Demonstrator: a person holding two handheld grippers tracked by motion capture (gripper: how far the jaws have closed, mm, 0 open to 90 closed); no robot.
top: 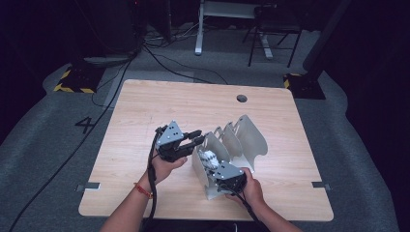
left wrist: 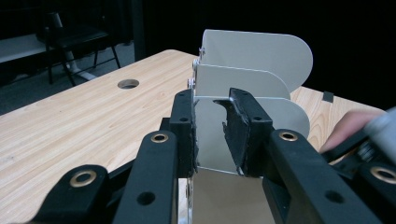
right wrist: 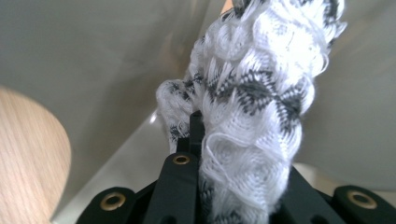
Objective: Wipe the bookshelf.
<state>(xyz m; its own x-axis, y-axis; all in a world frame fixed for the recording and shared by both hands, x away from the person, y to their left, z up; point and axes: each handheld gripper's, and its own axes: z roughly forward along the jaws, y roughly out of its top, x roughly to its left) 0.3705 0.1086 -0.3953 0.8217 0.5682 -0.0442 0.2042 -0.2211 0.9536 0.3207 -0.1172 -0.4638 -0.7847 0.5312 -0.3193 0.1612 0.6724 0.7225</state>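
From the high view, I am steadying the metal file rack (top: 239, 140) with my left claw (top: 196, 140) at its 9 o'clock edge while my right claw (top: 212, 166) is working a black-and-white knitted cloth (top: 209, 158) into the nearest slot, on the tabletop (top: 145, 111). In the left gripper view, that claw (left wrist: 212, 126) is clamping the nearest divider (left wrist: 271, 112). In the right gripper view, my right claw (right wrist: 219, 135) is clenching the cloth (right wrist: 252, 93) between grey walls; I am judging that the loose knit could snag a divider edge and tip the light rack.
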